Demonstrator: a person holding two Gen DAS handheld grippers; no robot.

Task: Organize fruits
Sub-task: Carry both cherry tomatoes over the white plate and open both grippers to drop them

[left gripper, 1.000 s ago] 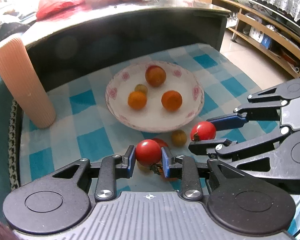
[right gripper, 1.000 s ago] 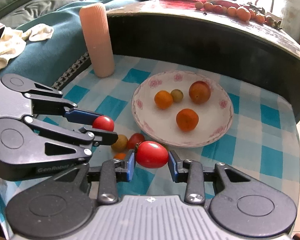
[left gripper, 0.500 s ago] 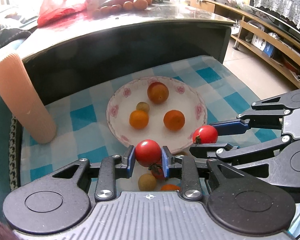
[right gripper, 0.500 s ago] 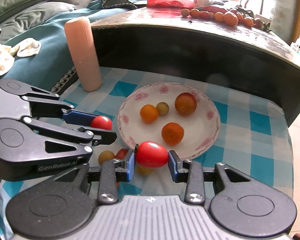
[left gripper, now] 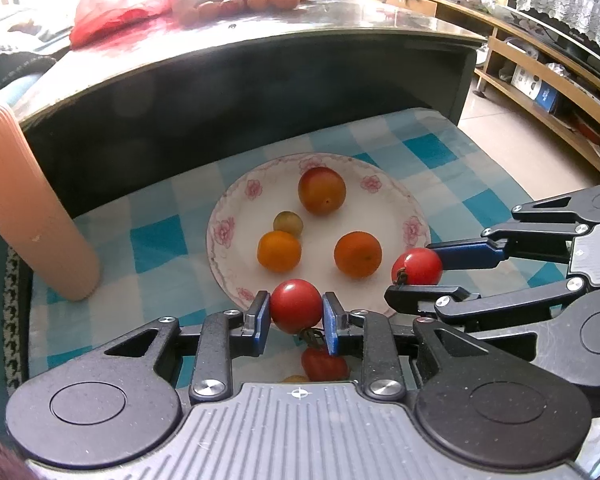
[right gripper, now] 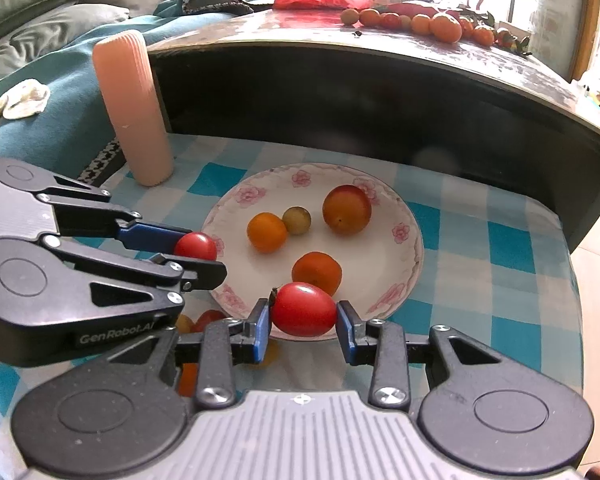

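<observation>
Left gripper point(left gripper: 296, 314): jaws pinching a round red tomato point(left gripper: 296, 311) at its equator, held over the near rim of the floral plate point(left gripper: 228, 236). Stem point(left gripper: 310, 336) hangs down toward the checked cloth point(left gripper: 152, 236), so the axis is roughly vertical. Near-spherical, no real long axis.

Right gripper point(right gripper: 303, 322): jaws pinching an oval red tomato point(right gripper: 303, 310), also over the near rim. Long axis runs jaw to jaw, calyx end point(right gripper: 275, 292) pointing left and up. It's gripped end-on, which I'd judge less stable than across the waist.

Handling, my read: light, thin glossy skin, soft flesh, so slippery and easy to bruise. Minimal squeeze, release low; they'll roll on the plate, which already carries four fruits.

More loose fruit point(left gripper: 324, 364) on the cloth under the grippers.
</observation>
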